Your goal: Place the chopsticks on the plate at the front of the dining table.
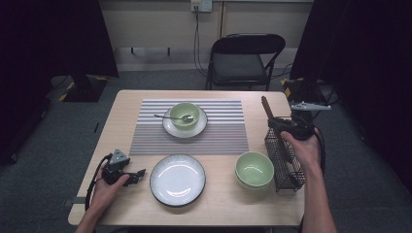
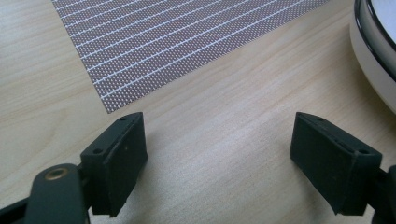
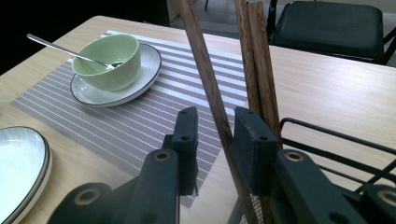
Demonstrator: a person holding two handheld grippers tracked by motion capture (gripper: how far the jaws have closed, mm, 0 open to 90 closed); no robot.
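Observation:
Several brown wooden chopsticks (image 3: 254,60) stand upright in a black wire basket (image 1: 286,162) at the table's right edge. My right gripper (image 3: 217,116) hovers at the basket's top (image 3: 327,135). One chopstick (image 3: 205,79) runs up between its jaws, close to the right jaw, with a gap to the left jaw, so the gripper is open. From above, the right gripper (image 1: 287,127) sits just behind the sticks (image 1: 266,107). My left gripper (image 2: 218,123) rests open on bare wood, nothing between its fingers, left of a white plate (image 1: 177,179).
A green bowl (image 1: 184,115) with a spoon sits on a saucer on the striped placemat (image 1: 214,136). Stacked green bowls (image 1: 254,170) stand beside the basket. The white plate's rim (image 2: 373,51) is close to the left gripper. A black chair (image 1: 243,60) stands beyond the table.

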